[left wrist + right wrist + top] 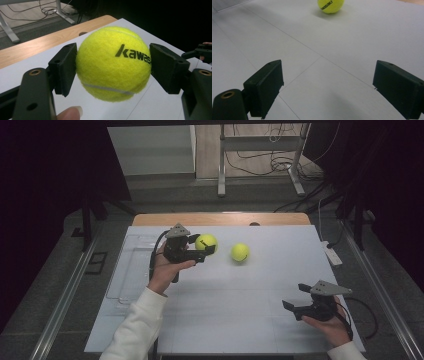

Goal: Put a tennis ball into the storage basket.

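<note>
My left gripper (206,246) is shut on a yellow tennis ball (205,241) and holds it above the white table top, left of centre. In the left gripper view both black pads press the sides of that ball (113,63), which bears black lettering. A second yellow tennis ball (240,252) lies on the white surface just to the right of the held one; the right gripper view has this ball (330,5) at the top. My right gripper (295,297) rests low near the front right corner, open, with bare table between its jaws (325,82).
A clear plastic tray (128,270) lies along the table's left side. The white board (250,320) covers a wooden table whose far edge (220,218) is bare. A small white device (332,254) sits at the right edge. Metal stand legs and cables are on the floor behind.
</note>
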{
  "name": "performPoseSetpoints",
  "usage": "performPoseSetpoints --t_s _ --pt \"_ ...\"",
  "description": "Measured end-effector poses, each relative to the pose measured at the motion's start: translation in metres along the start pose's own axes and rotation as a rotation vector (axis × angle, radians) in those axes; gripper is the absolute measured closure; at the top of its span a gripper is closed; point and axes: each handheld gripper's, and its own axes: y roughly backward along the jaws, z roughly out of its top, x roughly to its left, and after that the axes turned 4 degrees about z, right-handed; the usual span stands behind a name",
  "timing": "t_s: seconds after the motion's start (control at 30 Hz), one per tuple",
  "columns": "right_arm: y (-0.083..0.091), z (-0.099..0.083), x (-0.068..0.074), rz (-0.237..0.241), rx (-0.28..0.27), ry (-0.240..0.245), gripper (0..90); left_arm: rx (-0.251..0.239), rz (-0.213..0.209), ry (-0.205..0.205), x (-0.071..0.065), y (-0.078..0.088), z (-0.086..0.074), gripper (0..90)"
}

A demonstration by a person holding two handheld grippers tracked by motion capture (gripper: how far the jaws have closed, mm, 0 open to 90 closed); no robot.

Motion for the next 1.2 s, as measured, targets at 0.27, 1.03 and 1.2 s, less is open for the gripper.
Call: performPoseSetpoints --t_s 0.27,1.03,1.2 --pt "0.000 0.000 0.000 0.000 0.000 0.002 9.9 -0.011 0.014 0.007 0.004 0.005 0.001 27.0" --pt "0.000 0.000 0.000 -0.008 0.012 0.009 9.9 -0.024 0.081 0.037 0.020 0.014 -0.001 27.0" --pt "0.000 0.000 0.000 -0.003 0.006 0.008 9.9 -0.028 0.103 0.042 0.024 0.017 -0.001 27.0"
